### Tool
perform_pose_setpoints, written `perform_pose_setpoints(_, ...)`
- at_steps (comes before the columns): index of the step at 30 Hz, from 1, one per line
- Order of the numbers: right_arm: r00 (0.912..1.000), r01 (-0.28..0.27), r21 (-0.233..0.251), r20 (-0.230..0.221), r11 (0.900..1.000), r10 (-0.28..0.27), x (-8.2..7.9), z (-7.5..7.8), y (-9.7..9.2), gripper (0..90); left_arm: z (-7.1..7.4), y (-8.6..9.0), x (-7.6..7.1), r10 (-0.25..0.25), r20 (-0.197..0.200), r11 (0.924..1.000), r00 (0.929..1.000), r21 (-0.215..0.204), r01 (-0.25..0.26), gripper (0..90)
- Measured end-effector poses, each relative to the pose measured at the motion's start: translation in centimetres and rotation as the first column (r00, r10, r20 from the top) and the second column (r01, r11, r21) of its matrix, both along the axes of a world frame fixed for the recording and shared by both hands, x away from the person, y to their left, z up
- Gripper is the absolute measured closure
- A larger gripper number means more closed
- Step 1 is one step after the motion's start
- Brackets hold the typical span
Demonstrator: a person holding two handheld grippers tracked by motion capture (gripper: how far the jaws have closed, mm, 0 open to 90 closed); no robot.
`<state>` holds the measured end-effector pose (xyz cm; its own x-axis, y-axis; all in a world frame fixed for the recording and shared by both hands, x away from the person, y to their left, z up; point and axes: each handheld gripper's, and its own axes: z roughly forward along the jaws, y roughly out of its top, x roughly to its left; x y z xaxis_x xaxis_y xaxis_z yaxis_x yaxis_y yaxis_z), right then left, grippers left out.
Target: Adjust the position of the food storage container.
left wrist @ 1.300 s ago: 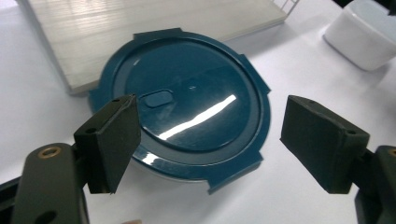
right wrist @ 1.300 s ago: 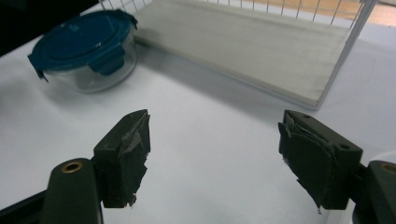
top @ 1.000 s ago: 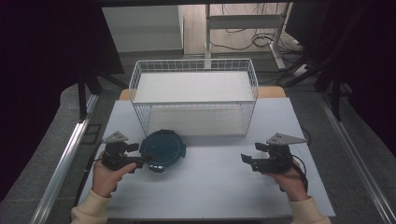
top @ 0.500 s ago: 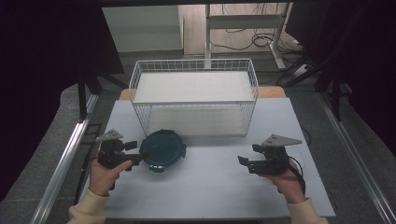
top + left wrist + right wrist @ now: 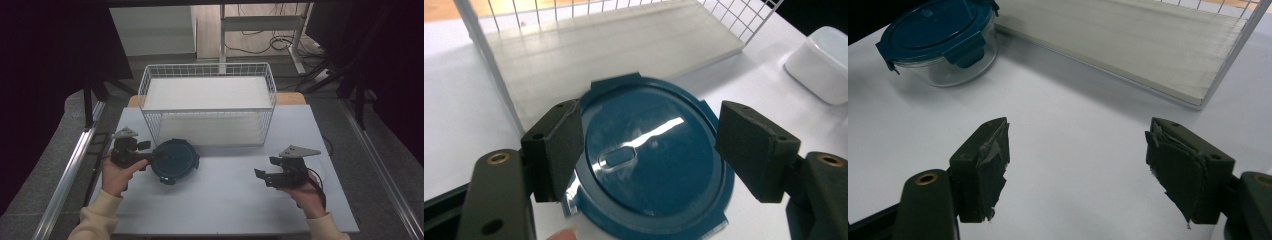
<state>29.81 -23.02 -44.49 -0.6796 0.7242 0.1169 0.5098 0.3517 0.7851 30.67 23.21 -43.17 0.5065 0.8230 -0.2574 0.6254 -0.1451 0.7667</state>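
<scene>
Two grippers are over the white table [image 5: 225, 200], one in each hand. The left gripper [image 5: 150, 157] reaches to the edge of a round glass container with a blue clip-on lid [image 5: 175, 160]; its jaws have just been closing a little, yet they stand wide, and the left gripper view shows the lid [image 5: 649, 165] lying between and below the two black pads, the left pad at the lid's rim, the right pad just clear of it; whether the left pad presses on the rim cannot be told. Beyond those jaws that view also shows the front of the white wire basket [image 5: 624, 45] and, off past the right jaw, a white dish [image 5: 824, 65] that the high view gives as a pale shape behind the right hand. The right gripper [image 5: 265, 176] hovers well apart from the container, jaws spread wide with nothing between them. Its own view looks across bare table to the container [image 5: 943, 40], far beyond its left jaw, and reveals the clear glass wall under the lid, which the high view does not give.
</scene>
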Motion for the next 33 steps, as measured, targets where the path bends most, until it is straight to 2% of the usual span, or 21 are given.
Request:
perform_pose_setpoints(4,1.0,0.003,-0.003,0.002,1.0,-0.003,-0.1,0.1,0.1,25.0,0.2,0.1,0.8,0.001,0.0,0.9999,1.0,0.016,-0.001,29.4)
perform_pose_setpoints(6,0.9999,0.011,-0.008,0.002,0.9999,-0.011,-0.1,0.2,0.1,25.0,0.3,0.5,1.6,0.017,-0.016,0.9994,0.9997,0.03,-0.016,33.8)
perform_pose_setpoints(10,0.9997,0.024,-0.004,0.006,0.9997,-0.024,-0.4,0.5,-0.1,25.0,0.4,0.8,2.2,0.042,-0.022,0.9973,0.9989,0.061,-0.041,55.3)
perform_pose_setpoints(11,0.9996,0.028,0.001,0.009,0.9996,-0.028,-0.4,0.6,-0.2,25.0,0.4,0.9,2.4,0.041,-0.027,0.9971,0.9988,0.066,-0.039,55.3)
perform_pose_setpoints(12,0.9992,0.038,0.003,0.012,0.9993,-0.038,-0.5,0.6,-0.4,25.0,0.3,1.0,2.7,0.041,-0.031,0.9967,0.9987,0.072,-0.038,64.5)
perform_pose_setpoints(13,0.9991,0.042,0.005,0.01,0.9991,-0.042,-0.4,0.6,-0.5,25.0,0.0,1.0,3.3,0.037,-0.044,0.9953,0.9983,0.091,-0.033,69.0)
perform_pose_setpoints(19,0.9987,0.051,0.0,0.001,0.9987,-0.051,-0.4,0.3,-0.6,25.4,-1.2,1.3,5.1,0.047,-0.079,0.9898,0.9958,0.138,-0.036,87.4)
perform_pose_setpoints(22,0.9987,0.051,0.001,0.003,0.9987,-0.051,-0.5,0.3,-0.6,25.4,-1.7,1.2,5.7,0.044,-0.085,0.9874,0.9954,0.156,-0.03,89.8)
perform_pose_setpoints(25,0.9984,0.056,0.002,-0.001,0.9984,-0.056,-0.5,0.2,-0.6,25.4,-2.4,0.9,6.2,0.039,-0.096,0.9788,0.9946,0.204,-0.018,89.8)
perform_pose_setpoints(26,0.9987,0.051,-0.004,-0.001,0.9987,-0.051,-0.5,0.1,-0.6,25.3,-2.4,0.9,6.2,0.039,-0.096,0.9788,0.9946,0.204,-0.018,89.8)
perform_pose_setpoints(29,0.9993,0.036,-0.034,0.013,0.9987,-0.036,-0.6,0.1,-0.2,25.0,-3.2,0.7,6.7,0.036,-0.107,0.9702,0.9936,0.242,-0.009,89.8)
perform_pose_setpoints(33,0.9994,0.034,-0.033,0.009,0.9989,-0.034,-0.6,-0.1,-0.1,25.0,-3.8,0.4,7.2,0.023,-0.128,0.9684,0.9915,0.249,0.01,89.9)
